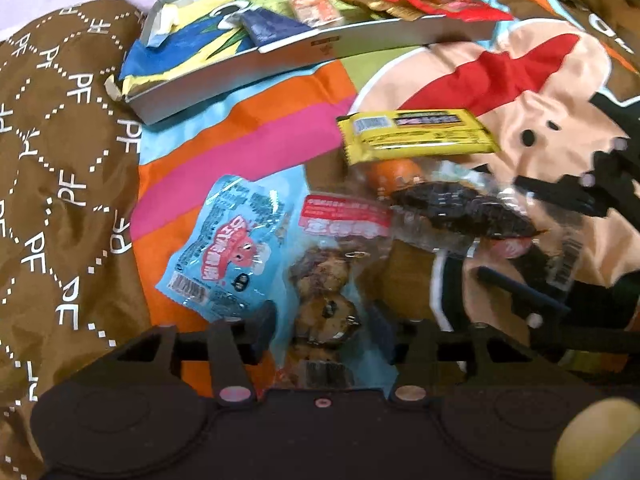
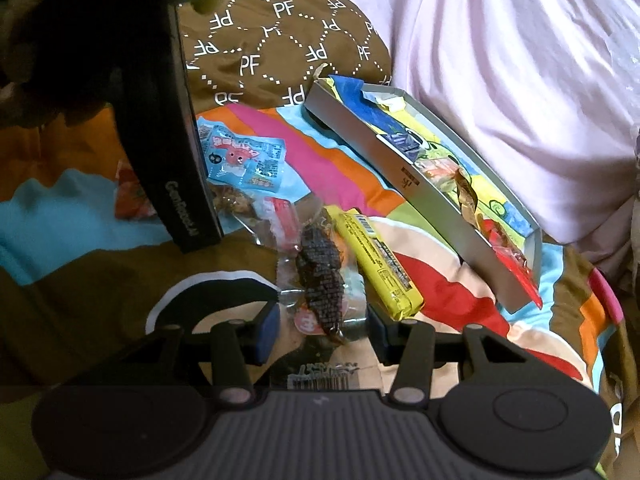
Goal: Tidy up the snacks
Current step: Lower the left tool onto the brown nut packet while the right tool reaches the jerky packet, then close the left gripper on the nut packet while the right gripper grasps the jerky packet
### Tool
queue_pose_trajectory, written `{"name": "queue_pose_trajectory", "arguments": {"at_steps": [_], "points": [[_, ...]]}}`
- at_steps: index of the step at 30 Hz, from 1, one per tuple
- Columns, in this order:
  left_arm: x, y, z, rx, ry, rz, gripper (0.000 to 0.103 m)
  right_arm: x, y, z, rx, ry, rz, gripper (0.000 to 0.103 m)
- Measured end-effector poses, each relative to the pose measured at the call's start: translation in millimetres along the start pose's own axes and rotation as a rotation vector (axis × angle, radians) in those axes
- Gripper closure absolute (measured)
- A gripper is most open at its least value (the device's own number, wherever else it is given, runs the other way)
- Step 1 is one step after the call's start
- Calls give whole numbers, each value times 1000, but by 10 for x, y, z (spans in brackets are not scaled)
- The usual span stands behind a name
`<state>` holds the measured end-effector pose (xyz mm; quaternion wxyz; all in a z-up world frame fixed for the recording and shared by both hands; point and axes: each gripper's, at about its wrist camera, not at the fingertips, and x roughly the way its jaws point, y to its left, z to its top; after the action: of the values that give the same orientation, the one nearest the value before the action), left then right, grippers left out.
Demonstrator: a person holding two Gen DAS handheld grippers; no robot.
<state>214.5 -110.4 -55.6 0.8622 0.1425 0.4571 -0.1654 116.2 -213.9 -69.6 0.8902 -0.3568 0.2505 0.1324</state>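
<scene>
In the left wrist view, a shallow grey tray (image 1: pixel 304 46) far off holds a navy packet (image 1: pixel 266 26) and red wrappers (image 1: pixel 436 2). The left gripper (image 1: pixel 324 334) straddles a clear crinkly meat packet (image 1: pixel 324 300), jaws spread, on a "PF" blanket (image 1: pixel 60 160).

In the right wrist view, the right gripper (image 2: pixel 322 326) spreads around a clear dark-snack packet (image 2: pixel 322 280); a yellow bar (image 2: pixel 380 264) lies just right.
</scene>
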Motion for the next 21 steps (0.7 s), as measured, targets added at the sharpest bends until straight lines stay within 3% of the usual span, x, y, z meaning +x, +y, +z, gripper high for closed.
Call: {"name": "queue_pose_trajectory", "arguments": {"at_steps": [5,7,13,16,21], "points": [[86,158,48,-118,17,-52,43,7,27,-5,-11,3,-4,51],[78,140,49,-100,16,-71,56,8,39,-5,-19,3,-9,51],[35,80,37,-114,18,-72,61,2,43,-5,-12,8,-4,51],[-6,54,3,-134,2,-54,62,1,37,-4,-19,4,-6,52],[-80,-120,-13,-103,5,37,62,-25,47,-5,-41,-18,-27,52]]}}
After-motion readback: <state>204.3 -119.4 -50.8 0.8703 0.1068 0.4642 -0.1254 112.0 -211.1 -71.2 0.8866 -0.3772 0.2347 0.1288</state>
